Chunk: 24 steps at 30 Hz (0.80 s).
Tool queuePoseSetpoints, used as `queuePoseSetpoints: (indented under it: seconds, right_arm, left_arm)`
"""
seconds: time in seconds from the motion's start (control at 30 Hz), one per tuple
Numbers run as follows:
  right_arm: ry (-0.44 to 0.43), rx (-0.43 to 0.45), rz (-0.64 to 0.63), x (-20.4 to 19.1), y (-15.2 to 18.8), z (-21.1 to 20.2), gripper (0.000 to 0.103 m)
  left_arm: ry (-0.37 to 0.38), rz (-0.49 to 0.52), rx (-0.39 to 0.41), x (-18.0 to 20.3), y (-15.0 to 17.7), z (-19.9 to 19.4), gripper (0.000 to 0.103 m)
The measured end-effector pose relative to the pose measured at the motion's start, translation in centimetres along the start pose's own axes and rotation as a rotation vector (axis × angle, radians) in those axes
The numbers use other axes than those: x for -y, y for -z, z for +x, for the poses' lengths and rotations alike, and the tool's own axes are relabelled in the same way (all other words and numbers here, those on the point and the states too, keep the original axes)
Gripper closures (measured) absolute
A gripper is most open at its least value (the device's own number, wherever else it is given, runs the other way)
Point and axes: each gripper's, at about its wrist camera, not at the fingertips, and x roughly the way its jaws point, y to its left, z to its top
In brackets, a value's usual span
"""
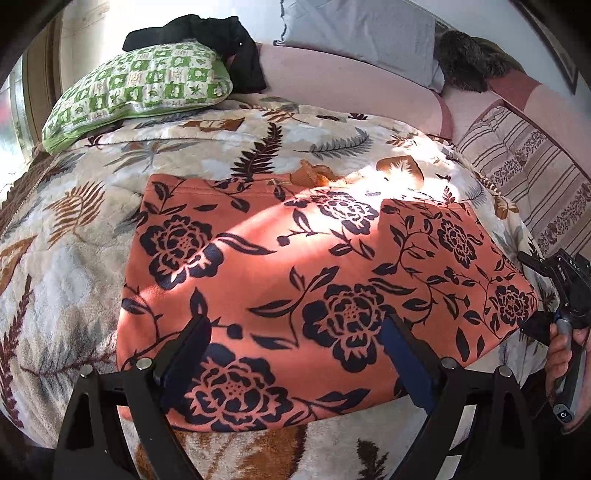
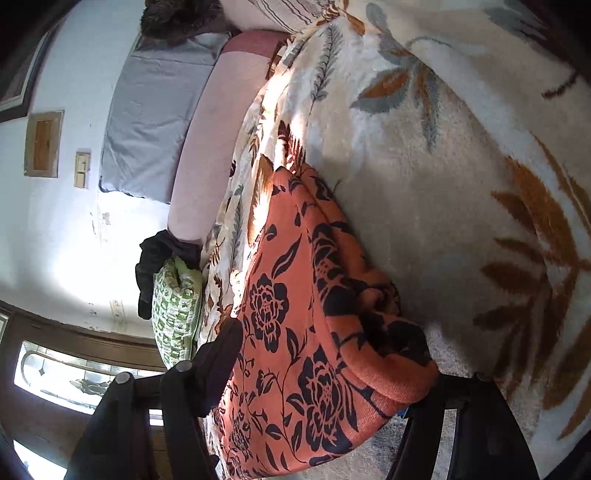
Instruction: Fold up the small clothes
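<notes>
An orange garment (image 1: 295, 280) with a dark floral print lies folded flat on the leaf-patterned blanket (image 1: 74, 258). My left gripper (image 1: 295, 354) is open, hovering over the garment's near edge, one finger on each side and nothing between them. My right gripper (image 1: 546, 295) is at the garment's right edge, held by a hand. In the right wrist view the right gripper (image 2: 325, 369) is open, its fingers straddling the folded edge of the garment (image 2: 306, 332), one above and one below, without pinching it.
A green checked pillow (image 1: 136, 92) with a black garment (image 1: 207, 37) on it lies at the far left of the bed. A grey pillow (image 1: 362, 33), a pink bolster (image 1: 351, 88) and a striped cushion (image 1: 517, 166) sit at the back and right.
</notes>
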Motion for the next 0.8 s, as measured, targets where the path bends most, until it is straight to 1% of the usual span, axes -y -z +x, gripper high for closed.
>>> queuePoseSetpoints:
  seconds: [0.07,0.13,0.17,0.2,0.23,0.27,0.3,0.33,0.4,0.47,0.5,0.53,0.57,0.6,0.63,0.67,0.7,0.73,0.8]
  right_arm:
    - [0.001,-0.007,-0.046,-0.5,0.0,0.2,0.032]
    - [0.032,-0.008,-0.098,-0.9,0.1,0.4,0.034]
    - [0.049,-0.018,-0.104,-0.8,0.2,0.7,0.034]
    - [0.07,-0.032,-0.099,-0.6,0.2,1.0,0.034]
    - [0.08,-0.046,-0.091,-0.3,0.2,1.3,0.034]
    - [0.078,-0.041,-0.085,-0.2,0.3,1.3,0.034]
    - [0.078,-0.029,-0.083,-0.3,0.2,1.2,0.034]
    - [0.079,-0.024,-0.077,-0.3,0.1,1.1,0.034]
    - [0.071,-0.029,-0.083,-0.6,-0.1,1.1,0.033]
    - [0.1,-0.038,-0.13,-1.0,-0.2,1.5,0.033]
    - [0.114,-0.048,-0.147,-1.1,-0.2,1.8,0.036]
    - [0.137,-0.055,-0.162,-1.1,-0.1,2.1,0.045]
    - [0.167,-0.07,-0.174,-1.0,-0.1,2.6,0.072]
    - [0.181,-0.084,-0.17,-0.7,-0.1,2.9,0.076]
    - [0.183,-0.09,-0.159,-0.5,-0.2,3.1,0.078]
    - [0.196,-0.095,-0.168,-0.6,-0.2,3.2,0.079]
    - [0.214,-0.099,-0.188,-1.1,-0.3,3.2,0.081]
    - [0.231,-0.1,-0.21,-1.7,-0.3,3.1,0.081]
    - [0.249,-0.088,-0.272,-3.7,-0.1,2.6,0.084]
  left_arm:
    - [0.005,0.033,0.016,1.3,-0.8,0.4,0.01]
    - [0.002,0.064,0.022,2.7,-1.6,1.3,0.01]
    - [0.0,0.077,0.009,3.4,-1.8,2.2,0.01]
    - [-0.005,0.09,-0.022,3.9,-1.9,3.5,0.01]
    - [-0.033,0.111,-0.075,4.4,-1.8,5.2,0.01]
    - [-0.069,0.137,-0.141,4.8,-1.4,7.1,0.01]
    - [-0.092,0.161,-0.146,5.1,-1.1,7.7,0.008]
    - [-0.099,0.178,-0.114,5.5,-1.1,7.1,0.008]
    - [-0.052,0.189,-0.092,5.9,-1.6,5.6,0.009]
    - [-0.043,0.178,-0.015,5.9,-2.1,3.7,0.009]
    - [-0.048,0.172,0.009,5.9,-2.2,3.4,0.009]
    - [-0.05,0.165,0.002,5.9,-2.2,3.8,0.008]
    - [-0.046,0.163,-0.045,5.8,-2.0,5.1,0.008]
    - [-0.054,0.168,-0.128,5.7,-1.4,7.3,0.008]
    - [-0.062,0.175,-0.145,5.6,-0.9,8.5,0.003]
    - [-0.066,0.188,-0.092,5.6,-0.8,8.1,0.002]
    - [-0.064,0.189,-0.105,5.7,-0.9,7.8,0.002]
    - [-0.039,0.167,-0.11,5.5,-1.3,7.3,0.004]
    - [0.01,0.11,-0.032,4.5,-1.9,4.7,0.004]
